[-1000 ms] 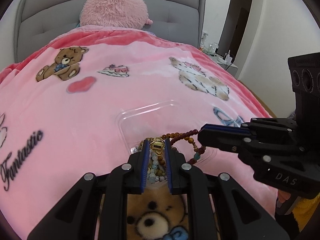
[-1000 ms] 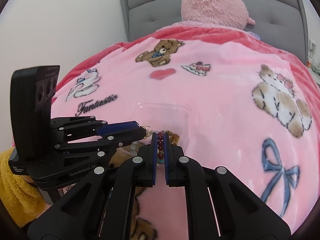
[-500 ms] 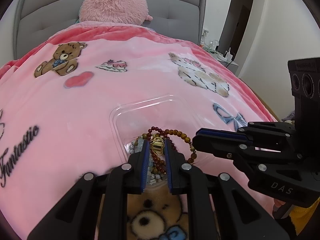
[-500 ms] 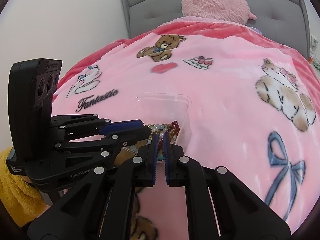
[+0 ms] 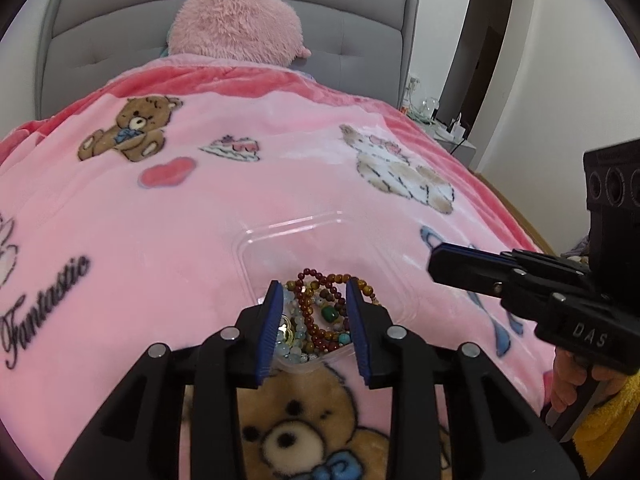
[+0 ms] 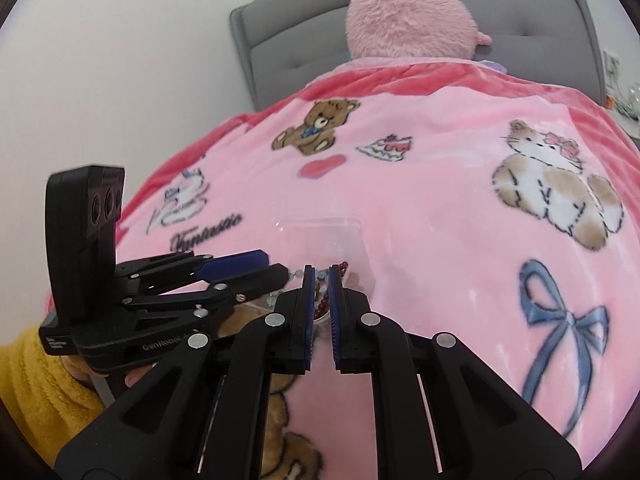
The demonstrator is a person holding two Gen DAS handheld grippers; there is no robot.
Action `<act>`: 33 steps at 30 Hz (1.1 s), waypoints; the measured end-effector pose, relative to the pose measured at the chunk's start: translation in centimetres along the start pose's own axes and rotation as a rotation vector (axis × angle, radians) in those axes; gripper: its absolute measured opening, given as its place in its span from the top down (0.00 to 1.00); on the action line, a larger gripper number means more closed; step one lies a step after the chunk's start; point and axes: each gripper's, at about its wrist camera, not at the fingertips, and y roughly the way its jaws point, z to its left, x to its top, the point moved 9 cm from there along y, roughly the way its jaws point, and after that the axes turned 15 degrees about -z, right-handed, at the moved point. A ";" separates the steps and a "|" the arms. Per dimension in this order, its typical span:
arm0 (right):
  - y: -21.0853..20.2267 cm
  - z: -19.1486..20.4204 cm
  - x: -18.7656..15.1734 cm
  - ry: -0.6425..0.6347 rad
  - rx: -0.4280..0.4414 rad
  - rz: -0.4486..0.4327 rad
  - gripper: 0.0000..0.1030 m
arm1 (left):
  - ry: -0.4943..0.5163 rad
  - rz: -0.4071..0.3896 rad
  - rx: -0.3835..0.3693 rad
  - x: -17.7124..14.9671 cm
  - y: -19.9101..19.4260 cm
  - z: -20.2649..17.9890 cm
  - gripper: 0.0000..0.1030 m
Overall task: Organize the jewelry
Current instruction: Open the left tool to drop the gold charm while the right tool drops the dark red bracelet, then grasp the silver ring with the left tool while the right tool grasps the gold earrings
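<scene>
A clear plastic tray [image 5: 296, 225] lies on the pink blanket and holds a heap of bead bracelets [image 5: 320, 322], brown, dark red, pale blue and green, with a gold charm [image 5: 285, 330]. My left gripper [image 5: 314, 292] is open, its fingers spread on either side of the heap just above it. My right gripper [image 6: 321, 276] is shut with nothing between its fingers, just before the tray's near right corner [image 6: 356, 226]; it shows in the left wrist view [image 5: 436, 258] to the right of the tray. The left gripper shows in the right wrist view [image 6: 272, 266] over the beads [image 6: 320, 308].
The pink cartoon blanket [image 5: 200, 216] covers the bed. A fluffy pink pillow [image 5: 236, 28] leans on the grey headboard [image 5: 100, 36]. A bedside stand [image 5: 452, 136] and a dark doorway [image 5: 480, 52] are at the far right.
My left gripper has opened and let the gold-charm bracelet drop onto the heap in the tray. My right gripper has let go of the dark red beads and drawn back to the right.
</scene>
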 end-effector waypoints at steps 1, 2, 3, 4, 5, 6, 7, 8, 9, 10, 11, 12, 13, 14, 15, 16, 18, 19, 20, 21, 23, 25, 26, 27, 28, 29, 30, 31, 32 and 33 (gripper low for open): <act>-0.4 0.1 0.1 -0.001 0.006 -0.007 0.90 | -0.002 -0.019 -0.010 0.4 -0.8 -0.1 0.69; -0.8 0.2 0.2 -0.004 0.015 -0.010 0.88 | 0.001 -0.030 -0.016 0.6 -1.4 -0.1 0.69; -1.2 0.6 0.3 -0.015 0.031 -0.019 0.86 | 0.007 -0.042 -0.015 0.8 -2.1 -0.1 0.69; -1.7 0.9 0.5 -0.033 0.039 -0.025 0.86 | 0.012 -0.050 -0.016 0.9 -3.1 0.0 0.68; -2.0 1.2 0.5 -0.042 0.050 -0.024 0.86 | 0.015 -0.049 -0.009 0.9 -3.6 0.2 0.68; -2.3 1.6 0.5 -0.045 0.064 -0.022 0.86 | 0.020 -0.044 0.010 0.7 -4.4 0.6 0.68; -2.6 2.0 0.5 -0.048 0.074 -0.022 0.86 | 0.019 -0.047 0.003 0.6 -5.3 0.7 0.68; -2.8 2.2 0.5 -0.051 0.082 -0.024 0.86 | 0.017 -0.056 -0.004 0.6 -6.0 0.6 0.67; -3.1 2.6 0.5 -0.056 0.089 -0.025 0.86 | 0.019 -0.059 0.002 0.4 -6.8 0.8 0.67; -3.3 3.0 0.4 -0.066 0.092 -0.026 0.84 | 0.021 -0.059 0.009 0.3 -7.3 0.9 0.66; -3.4 3.3 0.3 -0.068 0.098 -0.025 0.84 | 0.015 -0.066 0.010 0.1 -8.4 1.1 0.66; -3.5 3.8 0.2 -0.072 0.106 -0.020 0.82 | 0.014 -0.068 0.019 -0.1 -9.0 1.3 0.66; -3.6 4.2 0.0 -0.079 0.109 -0.017 0.78 | 0.010 -0.071 0.026 -0.3 -9.6 1.5 0.65; -3.7 4.5 -0.1 -0.082 0.113 -0.017 0.75 | -0.003 -0.070 0.028 -0.7 -10.4 1.7 0.63; -3.9 4.9 -0.2 -0.088 0.119 -0.015 0.73 | -0.007 -0.064 0.037 -1.1 -11.0 2.0 0.62; -3.9 5.4 -0.4 -0.097 0.124 -0.011 0.73 | -0.014 -0.062 0.048 -1.5 -11.6 2.3 0.62; -3.9 6.1 -0.9 -0.102 0.138 0.004 0.73 | -0.029 -0.045 0.062 -2.5 -12.5 2.7 0.62; -3.8 6.5 -1.3 -0.107 0.142 0.012 0.73 | -0.027 -0.032 0.082 -3.4 -13.1 2.9 0.62; -3.8 6.9 -1.6 -0.110 0.147 0.022 0.73 | -0.018 -0.025 0.092 -4.0 -13.6 3.0 0.62; -3.7 7.2 -2.0 -0.117 0.153 0.035 0.73 | -0.016 -0.020 0.100 -4.5 -14.0 3.1 0.62; -3.5 7.9 -2.8 -0.128 0.159 0.055 0.73 | -0.021 -0.004 0.113 -5.8 -14.8 3.5 0.62; -3.2 8.3 -3.8 -0.129 0.165 0.083 0.73 | -0.035 0.019 0.124 -7.0 -15.4 4.1 0.62; -2.9 8.5 -4.4 -0.126 0.170 0.104 0.73 | -0.039 0.027 0.126 -7.4 -15.6 4.3 0.62; -2.7 8.7 -4.9 -0.122 0.177 0.119 0.73 | -0.045 0.031 0.134 -7.8 -15.9 4.7 0.62; -2.3 8.9 -5.6 -0.115 0.180 0.141 0.70 | -0.048 0.037 0.144 -8.2 -16.0 5.1 0.62; -2.1 9.0 -6.2 -0.114 0.179 0.154 0.68 | -0.049 0.045 0.145 -8.5 -16.0 5.3 0.62; -1.7 9.1 -6.7 -0.112 0.180 0.168 0.68 | -0.043 0.055 0.151 -9.0 -16.0 5.5 0.62; -1.3 9.3 -7.4 -0.110 0.180 0.188 0.68 | -0.031 0.064 0.158 -9.4 -16.1 5.7 0.62; -1.0 9.4 -7.9 -0.112 0.178 0.201 0.68 | -0.025 0.076 0.156 -9.9 -16.0 5.8 0.62; -0.6 9.6 -8.6 -0.118 0.174 0.221 0.68 | -0.020 0.090 0.151 -10.5 -16.0 5.8 0.62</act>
